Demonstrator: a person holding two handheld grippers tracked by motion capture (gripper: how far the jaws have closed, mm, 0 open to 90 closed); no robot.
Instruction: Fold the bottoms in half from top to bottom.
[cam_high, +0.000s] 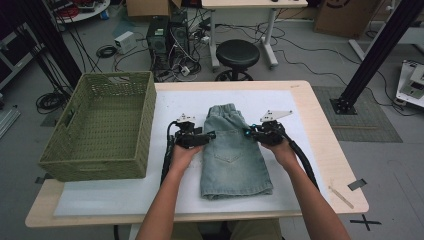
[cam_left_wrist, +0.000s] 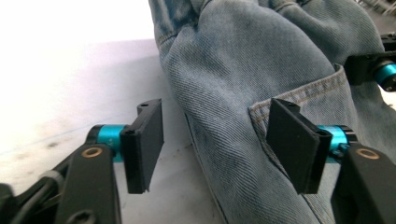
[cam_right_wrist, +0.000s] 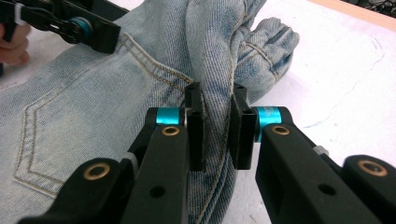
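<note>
Work in hand: folding a pair of denim shorts (cam_high: 233, 152) that lie flat on the white mat of the table (cam_high: 320, 150), legs toward the person, elastic waistband away from them.
Landmark: the green woven basket (cam_high: 102, 125) stands at the table's left end; the shorts lie just to its right, apart from it.
Step, as I judge it: the right side of the shorts is pinched and ready to be carried over; the left side has been let go and wants a fresh hold or a steadying press.
How to do it well: lift the pinched edge only enough to clear the cloth beneath, carry it across toward the basket side in one level sweep, and lay it so the side seams line up; keep the back pocket smooth and the waistband from bunching.
Left gripper (cam_left_wrist: 219, 149): its fingers (cam_left_wrist: 144, 142) stand well apart, straddling the shorts' edge near the pocket corner; the pads do not press on the cloth, so it holds nothing.
Right gripper (cam_right_wrist: 218, 133): its fingers (cam_right_wrist: 195, 126) are closed tight on a raised fold of denim at the side farthest from the basket.
Risk: a thin pinch of denim could slip out mid-sweep.
</note>
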